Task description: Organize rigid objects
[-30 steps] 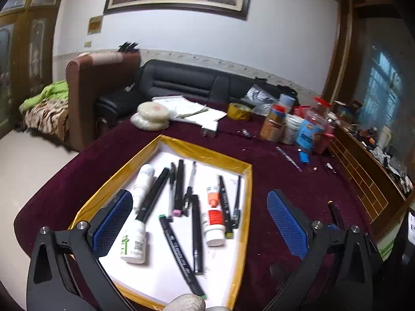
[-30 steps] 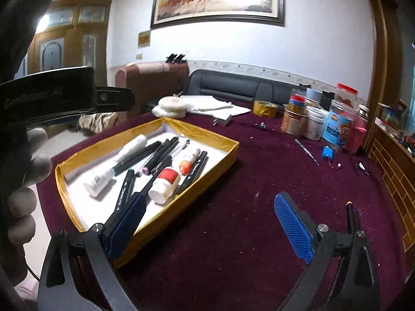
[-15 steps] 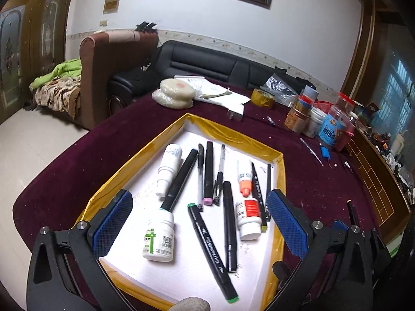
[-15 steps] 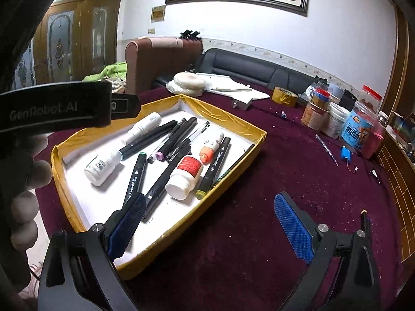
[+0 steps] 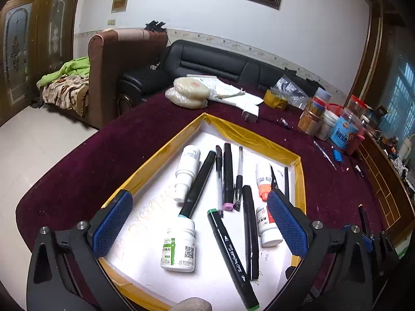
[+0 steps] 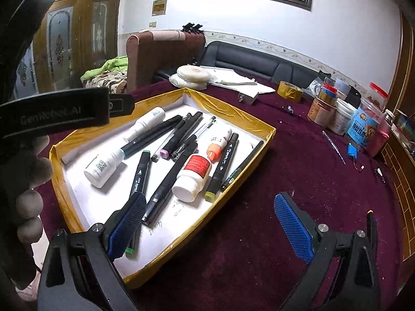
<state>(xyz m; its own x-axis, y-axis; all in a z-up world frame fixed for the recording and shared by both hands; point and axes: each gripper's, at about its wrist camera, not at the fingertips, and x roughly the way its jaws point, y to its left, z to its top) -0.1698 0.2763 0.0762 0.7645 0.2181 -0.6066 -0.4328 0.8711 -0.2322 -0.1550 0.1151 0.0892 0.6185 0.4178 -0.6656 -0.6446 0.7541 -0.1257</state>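
Note:
A shallow white tray with a gold rim (image 5: 160, 153) (image 6: 269, 134) lies on the maroon table. In it lie several black markers and pens, a white pill bottle with a green label (image 5: 179, 248) (image 6: 103, 165), a red-labelled white bottle (image 5: 267, 229) (image 6: 193, 175), a white spray bottle (image 5: 186, 168) (image 6: 146, 124) and an orange-capped glue tube (image 5: 263, 178) (image 6: 218, 145). My left gripper (image 5: 199, 226) is open and empty, hovering over the tray's near part. My right gripper (image 6: 210, 226) is open and empty over the tray's near right rim, left finger above a marker.
Jars and cans (image 6: 337, 111) stand at the table's far right, with a tape roll (image 6: 289, 90), a white charger (image 6: 247, 97), papers and round pads (image 6: 193, 75) at the back. Loose pens (image 6: 333, 142) lie on the cloth. A sofa stands behind.
Both grippers have moved forward and tilted down toward the tray, which now looks larger and nearer. Both stay open and empty. The things in the tray have not moved.

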